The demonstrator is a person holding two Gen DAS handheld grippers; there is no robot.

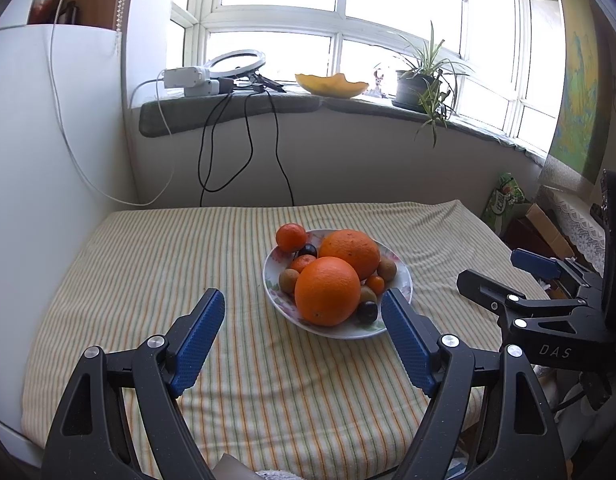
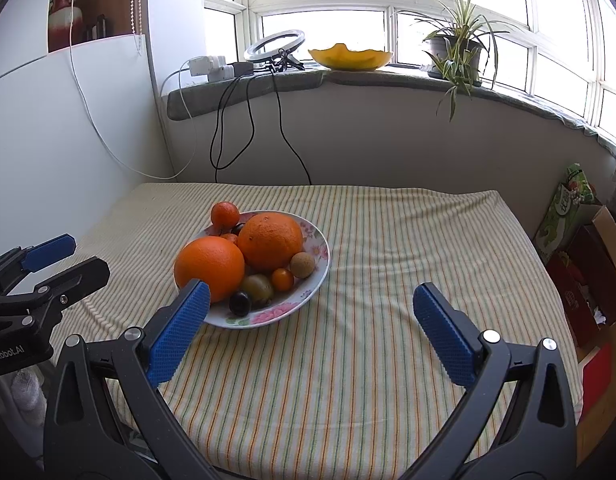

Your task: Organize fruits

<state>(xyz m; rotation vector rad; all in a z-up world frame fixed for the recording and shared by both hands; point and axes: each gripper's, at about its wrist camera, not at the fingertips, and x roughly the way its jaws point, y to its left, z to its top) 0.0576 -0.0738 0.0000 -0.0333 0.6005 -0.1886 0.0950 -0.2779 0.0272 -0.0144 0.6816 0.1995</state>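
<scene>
Spreading wide under everything, the surface (image 2: 387, 280) in its striped cloth. Sitting near its middle, a flowery plate (image 2: 317, 258) piled with fruit. Resting side by side on the plate, two big oranges (image 1: 327, 291), touching each other. Hanging low over the near edge, the left tongs (image 1: 303, 338), fingers wide apart, holding nothing, right in front of the plate. Hanging beside them, the right tongs (image 2: 311, 330), also wide apart and holding nothing. Perching at the plate's far rim, a small mandarin (image 2: 225, 214). Lying at the near rim, a dark grape (image 2: 240, 303).
</scene>
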